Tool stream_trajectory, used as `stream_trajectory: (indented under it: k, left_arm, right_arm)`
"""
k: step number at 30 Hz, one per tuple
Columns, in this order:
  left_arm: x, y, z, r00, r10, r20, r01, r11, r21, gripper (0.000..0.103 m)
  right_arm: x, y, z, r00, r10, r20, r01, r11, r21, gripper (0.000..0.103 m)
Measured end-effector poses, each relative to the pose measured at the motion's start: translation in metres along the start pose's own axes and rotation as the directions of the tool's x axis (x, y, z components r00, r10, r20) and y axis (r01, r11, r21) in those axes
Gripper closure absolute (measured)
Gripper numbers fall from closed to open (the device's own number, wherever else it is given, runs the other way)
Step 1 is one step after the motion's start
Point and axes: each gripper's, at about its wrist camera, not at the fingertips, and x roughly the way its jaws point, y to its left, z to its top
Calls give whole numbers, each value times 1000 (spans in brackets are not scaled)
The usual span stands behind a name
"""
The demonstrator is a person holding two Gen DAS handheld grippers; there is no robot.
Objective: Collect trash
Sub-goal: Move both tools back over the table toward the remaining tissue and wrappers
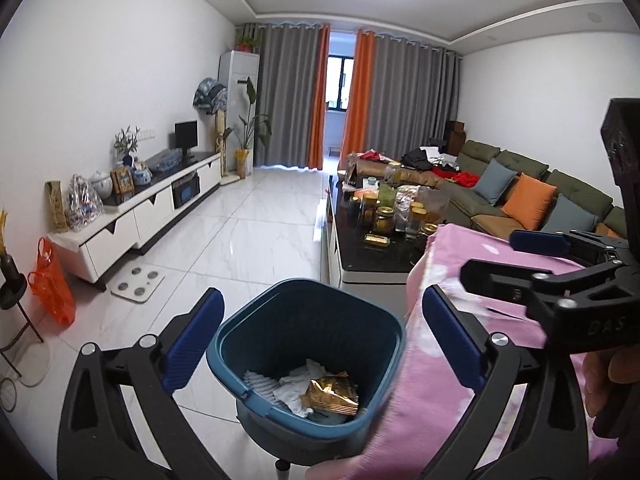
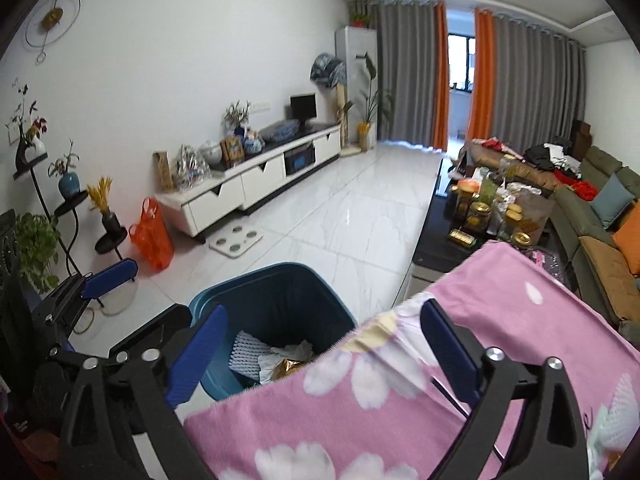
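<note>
Blue bin (image 1: 306,344) holds the gold wrapper (image 1: 330,396) while both my grippers (image 1: 320,344) (image 2: 324,344) gape empty, so I risk snagging the pink cloth (image 2: 460,344) draped just beside it

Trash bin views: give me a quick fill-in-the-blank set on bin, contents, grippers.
1. The trash bin is coloured ____.
2. On the white paper in it lies a shiny ____ wrapper.
3. Left gripper and right gripper both have jaws ____.
4. The cloth beside the bin is ____.

Missing: blue; gold; open; pink
</note>
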Motion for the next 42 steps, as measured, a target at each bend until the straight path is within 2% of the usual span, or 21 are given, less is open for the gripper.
stream_trajectory:
  k: [11,21,27,35,40,42]
  left_arm:
    - [-67,-47,5,995,-89,45,89,996,6,5]
    - [-112,-95,11,981,-185,65,180,981,71,5]
    - [-135,-121,8,964,-254,78,246,964,99,5]
    - [-144,-144,9,939,-337,59,328,936,128,5]
    - [-152,-164,-1,918,-395,46,386,912,138,5]
    - [-157,-173,-6,907,-419,37,410,900,151,5]
  right_arm:
    - [-74,-33,-35,987,-111,118,105,993,60,7]
    - [-155,-53,-71,949,-221,225,197,972,124,7]
    - [-191,-61,-96,923,-291,254,256,953,161,7]
    - [-225,-73,-129,891,-377,254,331,921,206,7]
    - [-249,-78,-152,858,-449,251,389,885,255,7]
    - [-257,-80,-161,851,-464,247,398,876,272,7]
